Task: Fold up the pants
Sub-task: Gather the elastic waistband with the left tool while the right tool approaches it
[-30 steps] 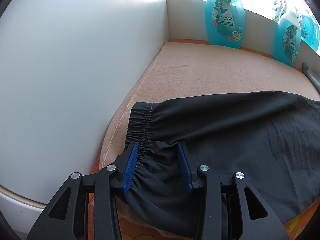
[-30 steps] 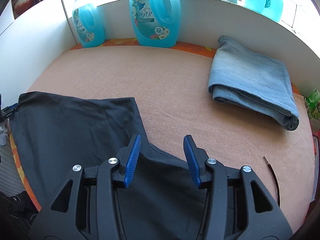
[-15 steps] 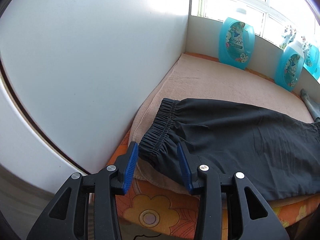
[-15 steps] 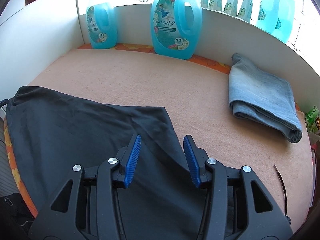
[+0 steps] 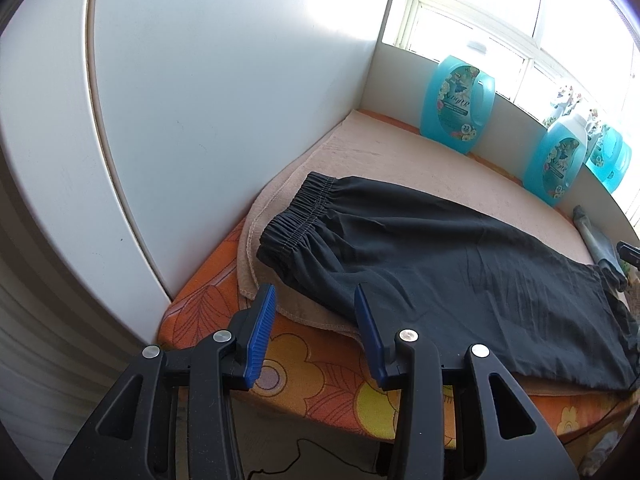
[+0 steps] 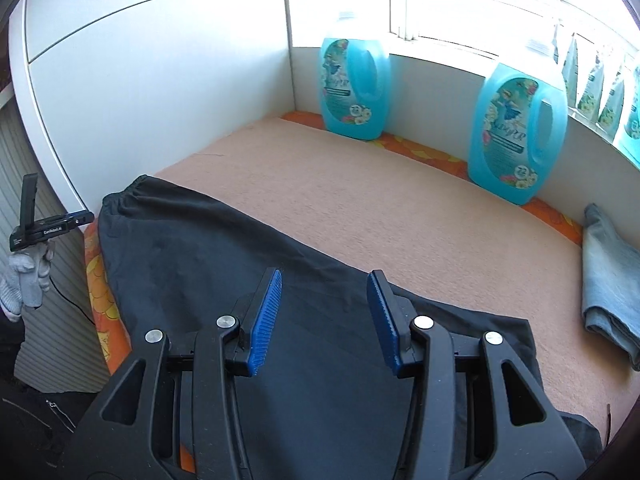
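The black pants (image 5: pixel 460 264) lie flat along the near edge of the worktop (image 6: pixel 360 184), on a peach towel (image 5: pixel 400 160) that covers an orange flowered cloth (image 5: pixel 320 376). Their gathered elastic waistband (image 5: pixel 300 212) sits at the end next to the white side panel (image 5: pixel 220 100), and the legs stretch away toward the far side.

The left hand-held gripper (image 5: pixel 314 312) hangs just off the worktop's near edge, beside the waistband corner. Its blue pads (image 5: pixel 262 336) stand apart, having just opened a little wider, with no cloth pinched between them; the right pad overlaps the pants' edge in the view, though contact cannot be told.

The right hand-held gripper (image 6: pixel 324 308) hovers over the middle of the pants with its jaws apart and nothing clamped. In its view the left device shows at the far left, held in a hand wearing a grey glove (image 6: pixel 24 276).

Two blue detergent bottles (image 6: pixel 354 88) stand against the back wall below the window, with more on the sill. Folded blue jeans (image 6: pixel 608 280) rest at the right end of the towel, well apart from the black pants
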`<action>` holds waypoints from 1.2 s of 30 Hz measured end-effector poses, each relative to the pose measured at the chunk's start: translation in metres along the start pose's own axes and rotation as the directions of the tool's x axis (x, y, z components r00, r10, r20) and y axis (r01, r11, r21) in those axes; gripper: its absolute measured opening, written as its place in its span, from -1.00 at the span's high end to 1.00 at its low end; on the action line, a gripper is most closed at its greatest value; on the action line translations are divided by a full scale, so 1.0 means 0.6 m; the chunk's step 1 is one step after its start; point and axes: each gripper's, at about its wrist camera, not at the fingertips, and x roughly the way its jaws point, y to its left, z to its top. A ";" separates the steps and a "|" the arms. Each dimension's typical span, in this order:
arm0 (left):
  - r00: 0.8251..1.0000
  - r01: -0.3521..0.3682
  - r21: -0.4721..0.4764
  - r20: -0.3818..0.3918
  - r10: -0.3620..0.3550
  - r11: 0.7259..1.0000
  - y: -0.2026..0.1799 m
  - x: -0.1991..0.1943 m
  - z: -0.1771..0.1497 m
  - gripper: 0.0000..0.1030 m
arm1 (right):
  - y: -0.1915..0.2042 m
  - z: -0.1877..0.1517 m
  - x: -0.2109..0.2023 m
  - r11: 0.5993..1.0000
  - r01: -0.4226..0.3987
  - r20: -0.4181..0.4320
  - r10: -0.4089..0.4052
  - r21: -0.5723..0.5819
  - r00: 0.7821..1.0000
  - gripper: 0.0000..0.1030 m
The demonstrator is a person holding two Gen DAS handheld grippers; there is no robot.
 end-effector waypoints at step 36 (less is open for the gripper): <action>0.999 -0.045 -0.229 0.001 0.047 0.972 0.033 0.096 0.026 0.40 | 0.260 0.086 0.332 0.949 -0.316 -0.339 0.289 -0.026 0.895 0.09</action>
